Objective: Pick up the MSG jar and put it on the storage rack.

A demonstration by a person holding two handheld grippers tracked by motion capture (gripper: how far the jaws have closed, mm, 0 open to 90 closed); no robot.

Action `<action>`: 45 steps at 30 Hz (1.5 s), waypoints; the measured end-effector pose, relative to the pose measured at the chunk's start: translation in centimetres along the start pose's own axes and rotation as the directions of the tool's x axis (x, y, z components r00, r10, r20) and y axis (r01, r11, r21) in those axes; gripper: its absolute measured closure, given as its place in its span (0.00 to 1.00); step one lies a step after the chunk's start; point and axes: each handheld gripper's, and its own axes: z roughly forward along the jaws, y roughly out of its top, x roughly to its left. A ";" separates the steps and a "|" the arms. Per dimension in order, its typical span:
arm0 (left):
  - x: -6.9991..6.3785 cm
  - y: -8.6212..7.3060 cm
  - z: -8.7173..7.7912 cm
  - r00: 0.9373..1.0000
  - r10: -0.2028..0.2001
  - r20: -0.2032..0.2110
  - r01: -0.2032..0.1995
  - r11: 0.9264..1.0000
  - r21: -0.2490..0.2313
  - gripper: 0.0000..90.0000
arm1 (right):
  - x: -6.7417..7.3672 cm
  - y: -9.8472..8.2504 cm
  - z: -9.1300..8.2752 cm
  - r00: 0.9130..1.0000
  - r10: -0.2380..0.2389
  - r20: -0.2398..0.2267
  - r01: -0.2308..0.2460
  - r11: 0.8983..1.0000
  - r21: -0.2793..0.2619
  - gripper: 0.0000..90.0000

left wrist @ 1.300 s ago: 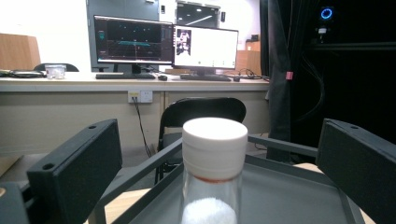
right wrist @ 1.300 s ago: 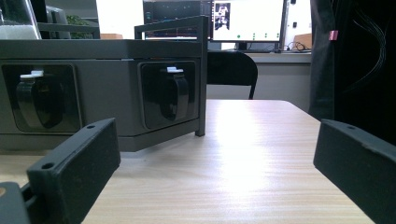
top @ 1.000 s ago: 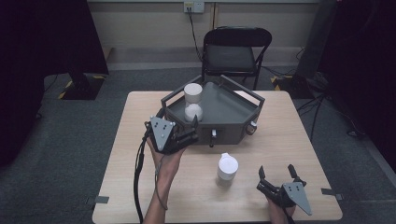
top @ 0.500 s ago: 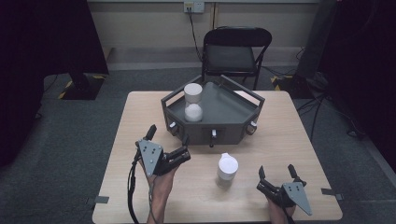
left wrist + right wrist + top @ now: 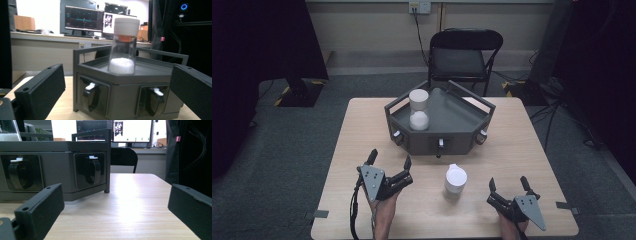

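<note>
A dark grey hexagonal tray stand (image 5: 447, 135) sits at the table's middle back, with clips on its front faces (image 5: 90, 87). On its top stands a clear jar (image 5: 418, 110) with a white cap, holding white powder (image 5: 122, 65). A second white-capped jar (image 5: 455, 181) stands on the table in front of the stand. My left gripper (image 5: 389, 161) is open, held low at the front left, facing the stand. My right gripper (image 5: 508, 184) is open near the front right edge, with nothing between its jaws.
A black folding chair (image 5: 462, 55) stands behind the table. Tape marks (image 5: 564, 206) sit at the table's front corners. Monitors on a desk (image 5: 82, 18) line the far wall. Bare wood (image 5: 135, 202) lies right of the stand.
My left gripper has drawn back from the stand's front left toward the table's front edge and lowered. The right gripper has stayed in place.
</note>
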 end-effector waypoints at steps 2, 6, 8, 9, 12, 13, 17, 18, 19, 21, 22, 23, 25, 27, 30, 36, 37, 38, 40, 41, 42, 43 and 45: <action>0.0 -0.4 -0.1 1.000 0.000 -0.008 0.000 1.000 0.005 0.00 | 0.0 0.0 0.0 1.000 0.000 0.000 0.000 1.000 0.000 0.00; -0.2 -1.4 -0.2 1.000 0.022 -0.022 -0.021 1.000 0.022 0.00 | 0.0 0.0 0.0 1.000 0.000 0.000 0.000 1.000 0.000 0.00; -0.2 -2.0 -0.3 0.999 0.025 -0.023 -0.025 0.999 0.029 0.00 | 0.0 0.0 0.0 1.000 0.000 0.000 0.000 1.000 0.000 0.00; -0.2 -2.4 -0.4 0.999 0.031 -0.029 -0.030 0.999 0.034 0.00 | 0.0 0.0 0.0 1.000 0.000 0.000 0.000 1.000 0.000 0.00; -0.3 -3.3 -0.6 0.999 0.020 -0.047 -0.018 0.999 0.047 0.00 | 0.0 0.0 0.0 1.000 0.000 0.000 0.000 1.000 0.000 0.00; -0.4 -3.6 -0.6 0.998 0.019 -0.056 -0.016 0.998 0.054 0.00 | 0.0 0.0 0.0 1.000 0.000 0.000 0.000 1.000 0.000 0.00; -0.3 -4.5 -0.7 0.998 0.007 -0.067 -0.003 0.998 0.058 0.00 | 0.0 0.0 0.0 1.000 0.000 0.000 0.000 1.000 0.000 0.00; -0.5 -4.8 -0.7 0.997 0.004 -0.072 0.000 0.998 0.057 0.00 | 0.0 0.0 0.0 1.000 0.000 0.001 0.000 1.000 0.000 0.00; -0.6 -5.1 -0.6 0.997 0.014 -0.079 -0.010 0.998 0.056 0.00 | 0.0 0.0 0.0 1.000 0.000 0.002 0.000 1.000 0.000 0.00; -0.7 -5.6 -0.6 0.996 0.017 -0.086 -0.012 0.998 0.060 0.00 | 0.1 0.0 0.0 1.000 0.000 0.004 0.000 1.000 0.000 0.00; -0.7 -5.8 -0.6 0.996 0.012 -0.091 -0.006 0.998 0.063 0.00 | 0.1 0.0 0.0 1.000 0.000 0.004 0.000 1.000 0.000 0.00; -0.7 -6.0 -0.6 0.996 0.009 -0.094 -0.004 0.998 0.062 0.00 | 0.1 0.0 0.0 1.000 0.000 0.004 0.000 1.000 0.000 0.00; -0.7 -6.3 -0.6 0.995 0.019 -0.098 -0.011 0.997 0.077 0.00 | 0.1 0.0 0.0 1.000 0.000 0.004 0.000 1.000 0.000 0.00; -0.8 -6.6 -0.6 0.994 0.030 -0.108 -0.021 0.996 0.084 0.00 | 0.1 0.0 0.0 1.000 0.000 0.003 0.000 1.000 0.000 0.00; -0.8 -6.9 -0.4 0.992 0.036 -0.118 -0.025 0.995 0.099 0.00 | 0.0 0.0 0.0 1.000 0.000 0.003 0.000 1.000 0.000 0.00; -0.8 -7.3 -0.5 0.991 0.047 -0.127 -0.035 0.995 0.097 0.00 | 0.1 0.0 0.0 1.000 0.000 0.003 0.000 1.000 0.000 0.00; -0.8 -7.3 -0.5 0.991 0.049 -0.127 -0.037 0.995 0.096 0.00 | 0.1 0.0 0.0 1.000 0.000 0.003 0.000 1.000 0.000 0.00; -0.8 -7.4 -0.5 0.991 0.053 -0.125 -0.042 0.995 0.093 0.00 | 0.1 0.0 0.0 1.000 0.000 0.003 0.000 1.000 0.000 0.00; -0.9 -7.5 -0.5 0.990 0.065 -0.122 -0.055 0.995 0.087 0.00 | 0.1 0.0 0.0 1.000 0.000 0.003 0.000 1.000 0.000 0.00; -1.0 -7.8 -0.6 0.989 0.081 -0.125 -0.072 0.995 0.074 0.00 | 0.1 0.0 0.0 1.000 0.000 0.003 0.000 1.000 0.000 0.00; -1.3 -8.1 -0.7 0.986 0.100 -0.134 -0.093 0.994 0.061 0.00 | 0.1 0.0 0.0 1.000 0.000 0.003 0.000 1.000 0.000 0.00; -1.5 -8.3 -0.8 0.984 0.112 -0.140 -0.106 0.993 0.051 0.00 | 0.1 0.0 0.0 1.000 0.000 0.003 0.000 1.000 0.000 0.00; -1.8 -8.3 -0.8 0.982 0.107 -0.158 -0.100 0.994 0.052 0.01 | 0.0 0.0 0.0 1.000 0.000 0.003 0.000 1.000 0.000 0.00</action>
